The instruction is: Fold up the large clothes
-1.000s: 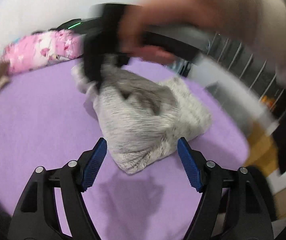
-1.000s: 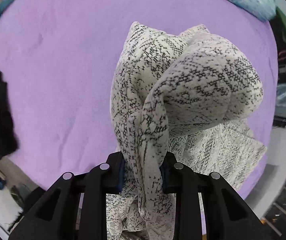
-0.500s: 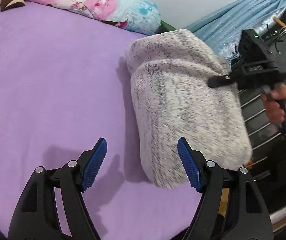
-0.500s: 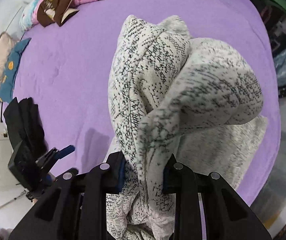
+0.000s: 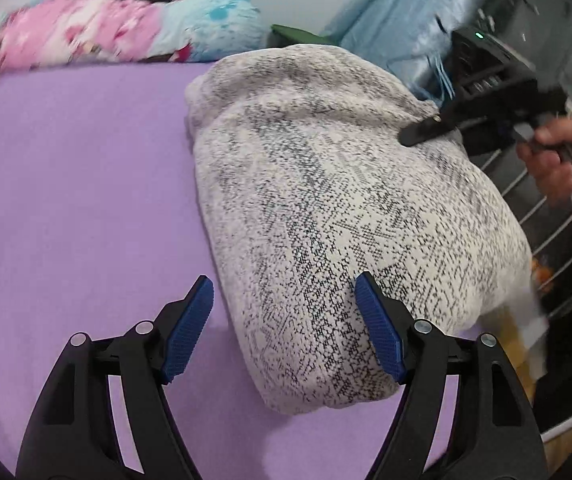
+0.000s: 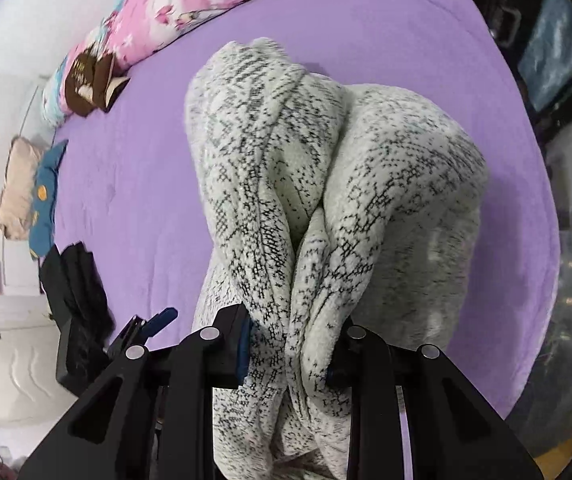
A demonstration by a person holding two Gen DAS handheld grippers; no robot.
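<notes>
We see a cream sweater (image 5: 338, 208) speckled with a black knit pattern on a plain purple bedsheet (image 5: 78, 184). Behind lies a quilt (image 5: 98, 40) in pink floral and pale blue print. Our left gripper (image 5: 284, 320) is black with blue ribbed pads (image 5: 188, 326).

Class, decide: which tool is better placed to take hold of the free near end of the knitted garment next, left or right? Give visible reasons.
Left. The left tool is open and empty at the garment's near end. The right tool is already shut on a bunched fold.
</notes>
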